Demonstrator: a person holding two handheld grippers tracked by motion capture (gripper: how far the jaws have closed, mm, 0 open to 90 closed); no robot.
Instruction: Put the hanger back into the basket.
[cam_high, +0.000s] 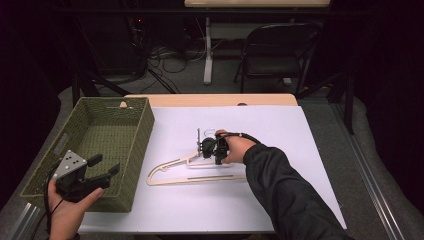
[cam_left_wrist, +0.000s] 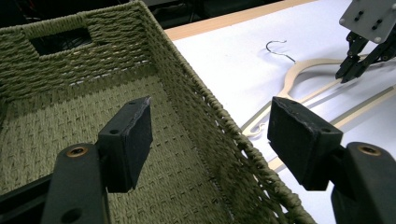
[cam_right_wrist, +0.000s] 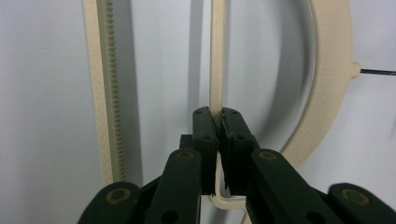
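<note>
A cream plastic clothes hanger (cam_high: 192, 170) with a metal hook lies flat on the white table cover. My right gripper (cam_high: 211, 150) is down on its middle, and in the right gripper view the jaws are shut on a thin inner bar of the hanger (cam_right_wrist: 216, 70). My left gripper (cam_high: 102, 167) hangs open over the near right rim of the green woven basket (cam_high: 95, 132), holding nothing. From the left gripper view the fingers (cam_left_wrist: 133, 140) straddle the basket wall (cam_left_wrist: 210, 121), with the hanger (cam_left_wrist: 303, 74) and the right gripper (cam_left_wrist: 348, 72) beyond.
The white cover (cam_high: 280, 145) spans most of the wooden table (cam_high: 210, 99). Behind the table stand a black chair (cam_high: 277, 50) and floor cables. A metal rail (cam_high: 372, 185) runs along the right side.
</note>
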